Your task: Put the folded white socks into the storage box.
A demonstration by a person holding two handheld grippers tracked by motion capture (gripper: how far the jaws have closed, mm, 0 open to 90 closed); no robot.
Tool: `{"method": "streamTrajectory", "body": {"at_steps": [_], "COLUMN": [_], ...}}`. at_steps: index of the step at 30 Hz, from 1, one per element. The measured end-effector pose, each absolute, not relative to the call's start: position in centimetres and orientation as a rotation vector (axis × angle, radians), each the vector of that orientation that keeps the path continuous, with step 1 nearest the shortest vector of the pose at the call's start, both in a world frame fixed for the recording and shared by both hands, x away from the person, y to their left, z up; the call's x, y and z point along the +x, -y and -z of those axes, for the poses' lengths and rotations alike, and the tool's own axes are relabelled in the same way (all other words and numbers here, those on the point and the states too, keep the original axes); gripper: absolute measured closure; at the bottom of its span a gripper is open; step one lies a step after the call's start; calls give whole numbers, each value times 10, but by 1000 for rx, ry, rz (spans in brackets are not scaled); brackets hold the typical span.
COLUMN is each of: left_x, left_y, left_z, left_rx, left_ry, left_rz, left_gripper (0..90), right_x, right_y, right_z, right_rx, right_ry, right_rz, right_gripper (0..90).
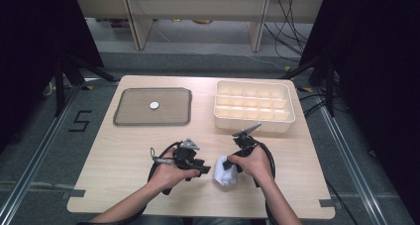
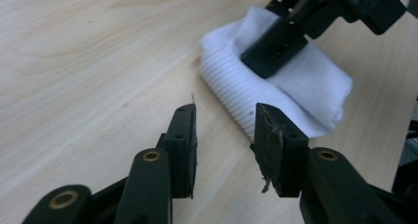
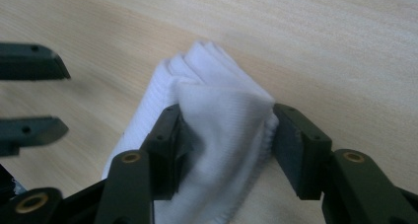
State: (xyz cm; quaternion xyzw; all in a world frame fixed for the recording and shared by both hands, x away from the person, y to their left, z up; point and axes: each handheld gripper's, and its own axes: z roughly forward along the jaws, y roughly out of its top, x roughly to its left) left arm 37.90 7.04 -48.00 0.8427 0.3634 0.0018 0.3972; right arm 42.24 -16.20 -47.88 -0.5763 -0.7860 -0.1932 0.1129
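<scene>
Pale wooden desk (image 1: 124,150), near edge: folded white sock (image 3: 217,135) lies between both tools. Right tool (image 3: 224,140) straddles sock, jaws pressing bundle's sides. Left tool (image 2: 224,135) parted, empty, just beside ribbed cuff. Soft, light, squashy; probably best gripped across thick fold.

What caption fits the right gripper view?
Right gripper fingers pinching a folded white sock on the wooden table.

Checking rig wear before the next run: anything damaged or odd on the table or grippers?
Yes: in the left gripper view, one pad of the left gripper looks chewed up, its face rough with frayed bits hanging off its edge. The other pad looks intact. The tray, divided box and folded white cloth look fine.
</scene>
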Motion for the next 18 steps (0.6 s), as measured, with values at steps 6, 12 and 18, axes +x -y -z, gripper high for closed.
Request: {"method": "streamTrajectory", "body": {"at_steps": [6, 12, 18], "left_x": [385, 390, 392], "left_y": [-89, -105, -121], "left_z": [476, 475, 474], "left_rx": [2128, 2122, 2115], "left_ry": [-940, -977, -999], "left_rz": [-37, -74, -90], "left_gripper": [600, 594, 589], "right_x": [423, 425, 424], "right_y": [164, 167, 169], "right_z": [481, 485, 486], "right_rx": [-1674, -1627, -1602], "right_ry": [2293, 2312, 2318], "right_rz": [590, 638, 677], "right_gripper": [550, 586, 614]}}
